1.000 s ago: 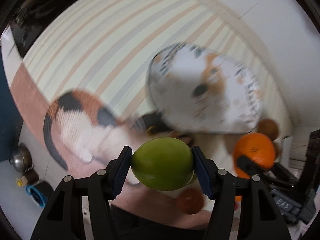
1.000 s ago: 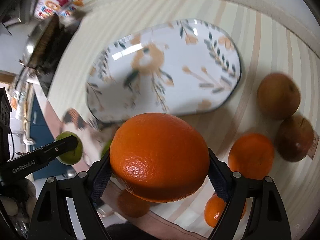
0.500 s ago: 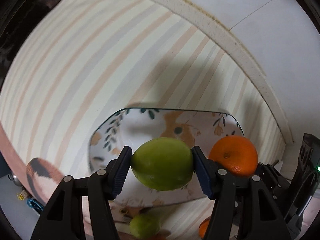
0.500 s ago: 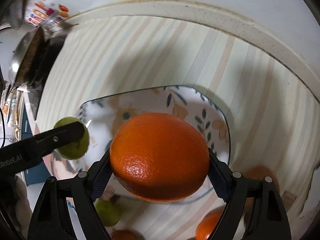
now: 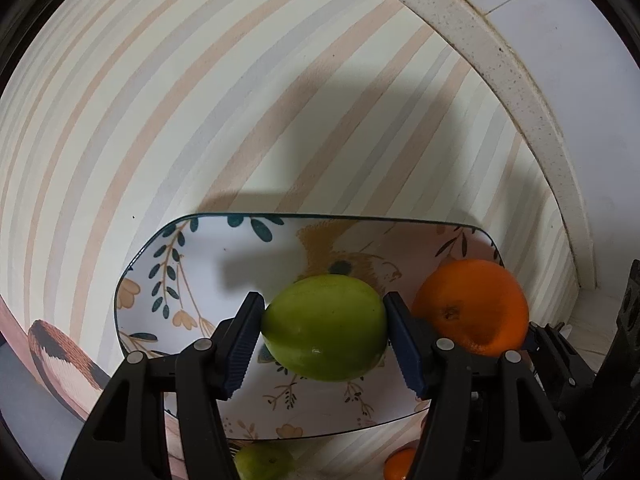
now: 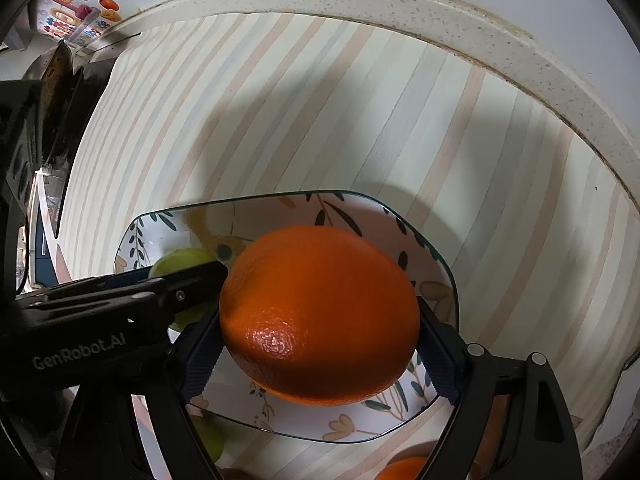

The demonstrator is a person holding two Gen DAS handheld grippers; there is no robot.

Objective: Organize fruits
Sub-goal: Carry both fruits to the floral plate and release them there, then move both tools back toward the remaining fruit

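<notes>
My left gripper [image 5: 324, 340] is shut on a green fruit [image 5: 325, 332] and holds it over the floral plate [image 5: 180, 264]. My right gripper [image 6: 318, 336] is shut on a large orange [image 6: 320, 314] over the same plate [image 6: 436, 280], just right of the left gripper. The orange also shows in the left wrist view [image 5: 472, 306], and the green fruit in the right wrist view [image 6: 176, 260], behind the left gripper's finger. I cannot tell if either fruit touches the plate.
The plate lies on a striped cloth [image 5: 200, 100] beside a speckled stone ledge [image 5: 512, 80]. Another green fruit [image 5: 264, 462] and a small orange [image 5: 400, 464] lie near the plate's front edge. A dark pan [image 6: 60, 80] sits far left.
Both grippers have moved forward and down toward the plate with their fruits. The plate now fills more of both views. Both grips are unchanged.
</notes>
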